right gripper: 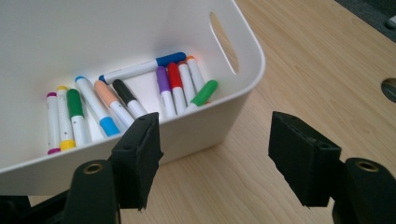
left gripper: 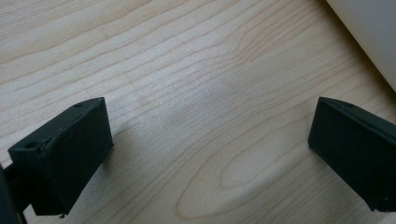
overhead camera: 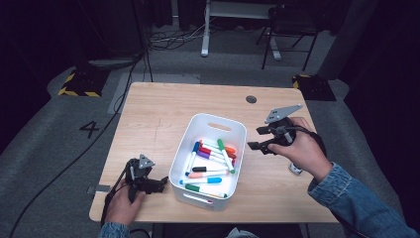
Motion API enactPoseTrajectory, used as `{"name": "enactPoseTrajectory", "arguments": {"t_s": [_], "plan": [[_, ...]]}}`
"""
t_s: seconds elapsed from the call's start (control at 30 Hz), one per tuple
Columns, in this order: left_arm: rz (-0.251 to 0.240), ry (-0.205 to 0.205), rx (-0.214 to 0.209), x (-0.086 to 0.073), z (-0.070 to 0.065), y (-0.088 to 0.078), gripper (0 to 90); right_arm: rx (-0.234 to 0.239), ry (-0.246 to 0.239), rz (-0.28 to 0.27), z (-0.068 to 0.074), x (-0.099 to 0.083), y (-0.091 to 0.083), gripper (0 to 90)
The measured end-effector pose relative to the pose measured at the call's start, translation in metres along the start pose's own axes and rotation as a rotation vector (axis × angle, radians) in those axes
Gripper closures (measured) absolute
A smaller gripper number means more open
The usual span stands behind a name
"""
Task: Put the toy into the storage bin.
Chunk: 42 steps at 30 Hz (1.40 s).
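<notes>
Your right tongs (overhead camera: 253, 138) are wide apart with nothing between them. They hang in the air just beside the white bin (overhead camera: 236, 130), with the tips pointing at its side wall. Your left tongs (overhead camera: 162, 184) are wide apart too, empty, low over the bare wooden table (overhead camera: 148, 114) on the other side of the bin.

The markers (overhead camera: 210, 166) lie in a loose pile on the bin's floor, just past your right tongs and lower down. They are light, hard and smooth, so I think they can roll or slip. One more small thing (overhead camera: 295, 169) sits on the table behind your right hand; I cannot tell what it is.

Pinch a marker across its middle, not at its cap. The green one (right gripper: 203, 93) near the wall is closest to your right tongs.
</notes>
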<state>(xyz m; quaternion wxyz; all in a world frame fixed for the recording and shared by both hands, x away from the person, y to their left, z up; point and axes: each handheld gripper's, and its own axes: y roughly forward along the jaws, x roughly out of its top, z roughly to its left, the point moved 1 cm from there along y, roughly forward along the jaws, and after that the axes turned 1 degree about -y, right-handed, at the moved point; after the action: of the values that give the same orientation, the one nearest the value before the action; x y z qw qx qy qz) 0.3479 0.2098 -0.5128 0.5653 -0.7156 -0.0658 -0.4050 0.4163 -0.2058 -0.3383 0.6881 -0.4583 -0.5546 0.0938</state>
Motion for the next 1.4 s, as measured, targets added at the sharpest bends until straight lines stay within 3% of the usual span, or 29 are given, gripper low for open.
{"name": "enactPoseTrajectory", "arguments": {"t_s": [0.47,0.8,1.1,1.4], "plan": [[0.000,0.000,0.000,0.000,0.000,0.000,0.0,-0.089,0.111,0.007,-0.036,-0.050,-0.034,32.2],[0.000,0.000,0.000,0.000,0.000,0.000,0.0,-0.156,0.177,0.033,-0.058,-0.091,-0.048,29.8],[0.000,0.000,0.000,0.000,0.000,0.000,0.0,-0.176,0.211,0.051,-0.071,-0.123,-0.045,28.2],[0.000,0.000,0.000,0.000,0.000,0.000,0.0,-0.164,0.177,0.096,-0.086,-0.166,-0.020,26.2]]}}
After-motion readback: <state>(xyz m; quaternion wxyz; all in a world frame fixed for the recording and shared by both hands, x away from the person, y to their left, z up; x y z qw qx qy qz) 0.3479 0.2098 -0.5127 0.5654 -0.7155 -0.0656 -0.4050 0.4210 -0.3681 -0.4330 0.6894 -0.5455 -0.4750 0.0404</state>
